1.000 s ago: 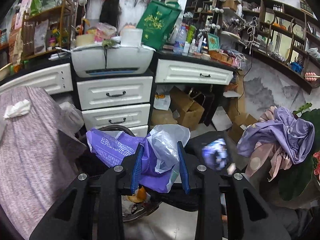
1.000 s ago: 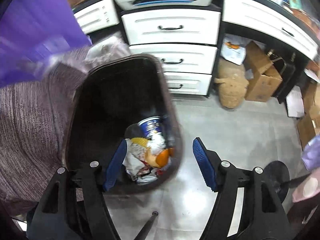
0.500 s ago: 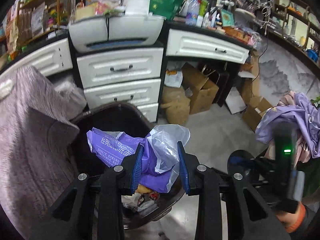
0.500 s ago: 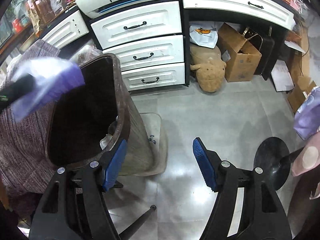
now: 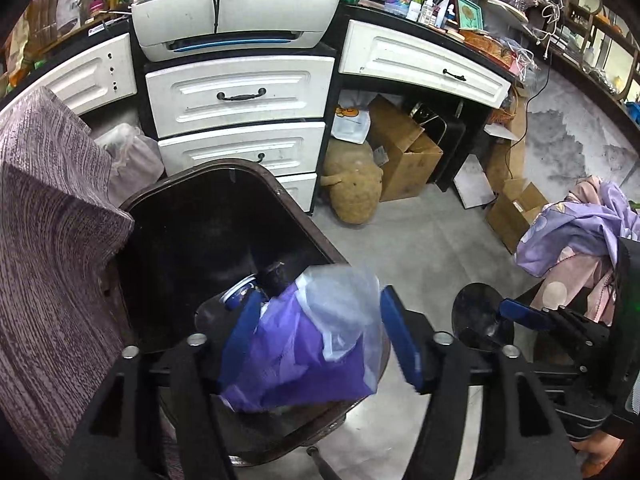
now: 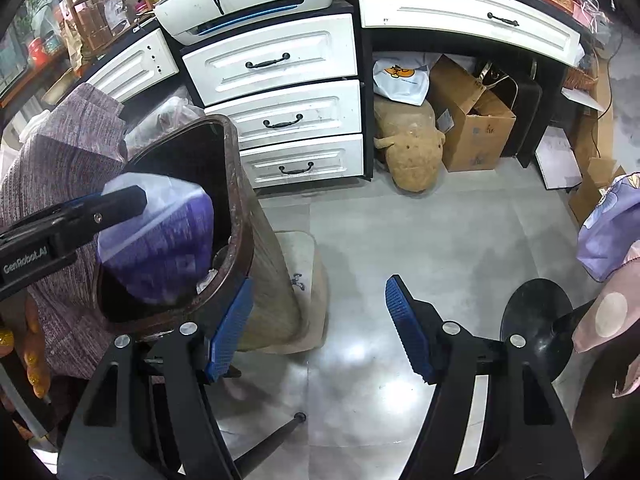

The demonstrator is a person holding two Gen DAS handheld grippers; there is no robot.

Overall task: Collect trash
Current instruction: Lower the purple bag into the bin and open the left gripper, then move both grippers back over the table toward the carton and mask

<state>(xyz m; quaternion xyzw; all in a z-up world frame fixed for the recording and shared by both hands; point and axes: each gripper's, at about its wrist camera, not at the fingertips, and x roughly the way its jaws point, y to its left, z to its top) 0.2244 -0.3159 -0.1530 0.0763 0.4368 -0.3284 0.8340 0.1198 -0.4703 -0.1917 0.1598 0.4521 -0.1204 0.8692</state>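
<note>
Letting go now: my left gripper (image 5: 316,340) jaws are opening around the purple plastic bag (image 5: 308,360) over the brown bin (image 5: 180,248), it's light, floppy, slick, pinch a bunched fold; right gripper (image 6: 320,332) beside the bin gapes empty

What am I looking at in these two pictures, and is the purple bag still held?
No robot arm: a person carries a hand-held gripper in each hand, each with a camera looking along its blue-padded fingers. The left camera shows the left hand-held gripper over the dark trash bin. Its jaws are opening with the purple plastic bag between them, so it is being let go. The right camera shows the right hand-held gripper, open and empty, over the grey floor beside that bin. White drawers stand behind.
</note>
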